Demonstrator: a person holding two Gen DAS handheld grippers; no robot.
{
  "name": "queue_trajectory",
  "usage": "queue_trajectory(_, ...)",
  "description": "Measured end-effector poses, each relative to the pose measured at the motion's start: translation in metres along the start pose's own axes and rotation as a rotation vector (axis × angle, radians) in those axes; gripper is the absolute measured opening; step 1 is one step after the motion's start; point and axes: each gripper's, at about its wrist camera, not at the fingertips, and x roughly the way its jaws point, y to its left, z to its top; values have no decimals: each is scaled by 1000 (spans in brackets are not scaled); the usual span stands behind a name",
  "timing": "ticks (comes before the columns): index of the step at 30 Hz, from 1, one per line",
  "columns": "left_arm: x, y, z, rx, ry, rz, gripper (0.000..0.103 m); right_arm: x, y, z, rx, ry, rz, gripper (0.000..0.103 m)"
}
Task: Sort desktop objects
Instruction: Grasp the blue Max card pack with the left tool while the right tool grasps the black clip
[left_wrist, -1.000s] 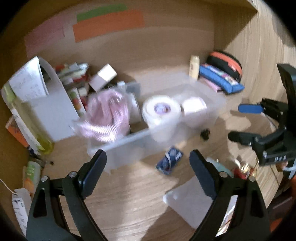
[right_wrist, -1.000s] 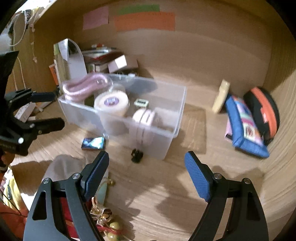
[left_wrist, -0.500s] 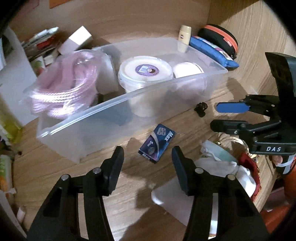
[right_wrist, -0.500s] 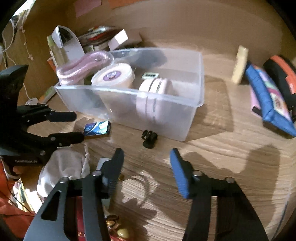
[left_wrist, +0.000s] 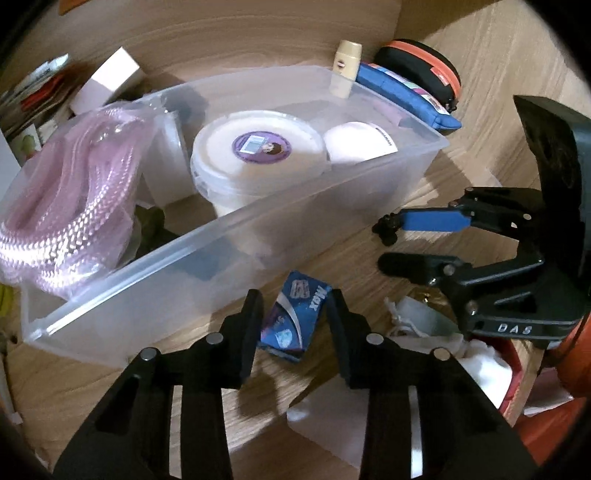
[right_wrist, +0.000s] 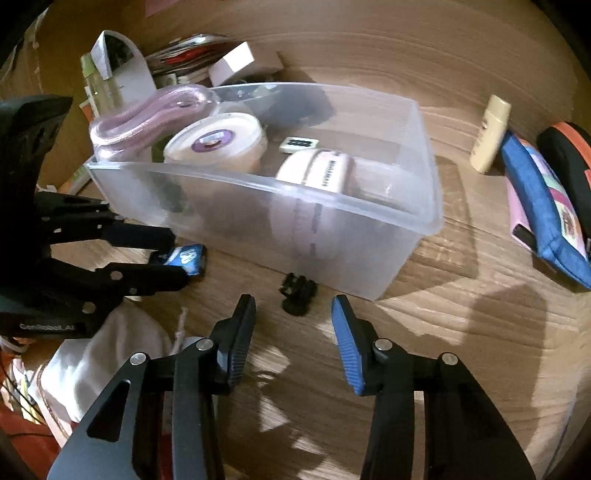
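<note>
Now left tool (left_wrist: 293, 321) part-open astride blue box (left_wrist: 293, 319); right tool (right_wrist: 293, 321) part-open, empty.

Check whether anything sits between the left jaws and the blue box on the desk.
Nothing visible does. The left gripper is open with the blue box already between its jaws on bare desk. The bin stands just behind the box, not in the approach.

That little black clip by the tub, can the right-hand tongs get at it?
Probably yes. The black clip lies on bare desk just ahead of the open right tongs, in line with their gap, nothing between.
</note>
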Motion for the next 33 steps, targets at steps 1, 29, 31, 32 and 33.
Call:
queue_trajectory(1,1,-1,0,8,-8,-2,32,0,2,0,-12,-3,-7,39)
queue_trajectory(29,-77,10,-13,-128,-281,-8,26,-47,17,15,-2,-159,92,17)
queue_trajectory(31,-84,14,-10,-140,-302,-12,26,-53,15,18,4,-176,98,17)
queue_trajectory(32,-87,15,-8,-144,-310,-12,26,-57,14,18,4,-184,100,17)
queue_trajectory(33,-90,17,-5,-146,-323,-11,26,-61,13,19,3,-197,89,17)
